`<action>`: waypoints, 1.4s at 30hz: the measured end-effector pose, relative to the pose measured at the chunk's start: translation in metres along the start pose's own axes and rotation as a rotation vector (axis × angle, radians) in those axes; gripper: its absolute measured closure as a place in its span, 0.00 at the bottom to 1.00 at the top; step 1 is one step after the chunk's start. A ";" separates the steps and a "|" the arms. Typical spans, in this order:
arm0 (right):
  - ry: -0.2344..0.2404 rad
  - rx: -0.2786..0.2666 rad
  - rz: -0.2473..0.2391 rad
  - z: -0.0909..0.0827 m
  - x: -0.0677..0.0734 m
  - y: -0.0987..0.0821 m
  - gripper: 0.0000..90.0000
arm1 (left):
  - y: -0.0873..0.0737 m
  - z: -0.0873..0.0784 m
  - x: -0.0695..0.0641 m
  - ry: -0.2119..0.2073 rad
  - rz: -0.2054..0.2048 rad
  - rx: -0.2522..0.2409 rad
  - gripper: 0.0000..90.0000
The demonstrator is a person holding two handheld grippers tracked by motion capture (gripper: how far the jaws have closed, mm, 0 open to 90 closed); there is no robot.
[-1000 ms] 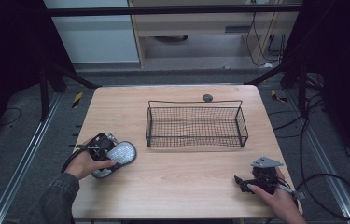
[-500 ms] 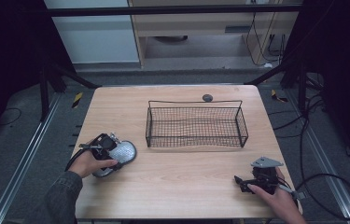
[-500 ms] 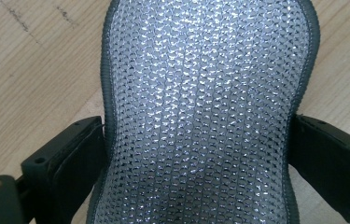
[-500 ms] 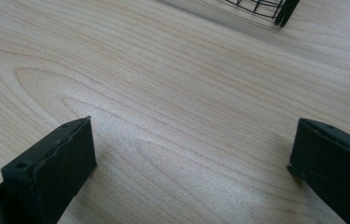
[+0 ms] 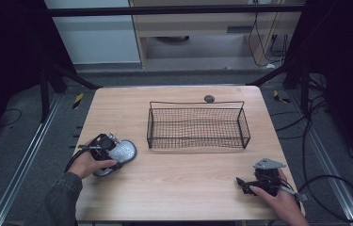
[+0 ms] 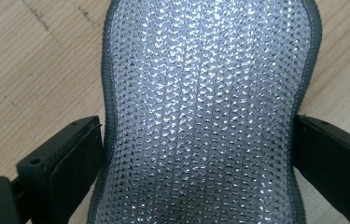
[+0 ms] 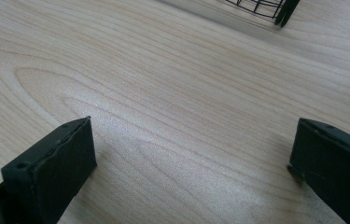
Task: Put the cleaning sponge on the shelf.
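A silver mesh scouring sponge (image 5: 123,151) with a grey edge lies flat on the wooden table (image 5: 188,183) at the front left. My left gripper (image 5: 116,153) is held over it by a hand. In the left gripper view the sponge (image 6: 205,107) runs up between the two jaws, which stand wide apart at its narrow waist, right against its edges; the left gripper (image 6: 199,140) is open. My right gripper (image 5: 241,181) rests low at the front right, pointing left. Its jaws are open over bare wood (image 7: 193,144).
A black wire basket (image 5: 196,102) stands in the middle of the table, nothing in it. A small dark round object (image 5: 209,98) lies just behind it. A corner of the basket (image 7: 282,11) shows at the top of the right gripper view.
The left hand and gripper have shifted only slightly over the sponge. The sponge and the right gripper have stayed where they were.
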State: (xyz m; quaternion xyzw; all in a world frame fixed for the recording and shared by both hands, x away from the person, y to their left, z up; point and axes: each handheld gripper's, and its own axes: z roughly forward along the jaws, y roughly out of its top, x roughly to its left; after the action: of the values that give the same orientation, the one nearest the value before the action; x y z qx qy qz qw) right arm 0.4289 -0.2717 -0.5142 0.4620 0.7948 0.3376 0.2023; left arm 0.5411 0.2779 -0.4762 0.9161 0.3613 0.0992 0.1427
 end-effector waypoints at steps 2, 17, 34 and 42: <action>0.000 0.000 0.000 0.000 0.000 0.000 0.00 | -0.001 0.002 0.001 -0.003 -0.001 0.000 0.03; 0.000 0.002 -0.002 0.000 0.000 0.000 0.00 | -0.002 0.003 0.009 -0.037 -0.056 -0.011 0.05; 0.002 0.002 -0.002 0.000 0.000 0.000 0.00 | -0.002 -0.022 0.004 0.029 -0.034 -0.084 0.10; -0.001 -0.001 -0.009 0.000 0.000 0.000 0.00 | 0.013 -0.050 -0.004 0.046 0.008 -0.137 0.10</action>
State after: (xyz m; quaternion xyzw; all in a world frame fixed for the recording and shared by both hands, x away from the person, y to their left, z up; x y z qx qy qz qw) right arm 0.4289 -0.2723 -0.5143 0.4586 0.7966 0.3367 0.2043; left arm 0.5326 0.2756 -0.4252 0.9030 0.3534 0.1454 0.1962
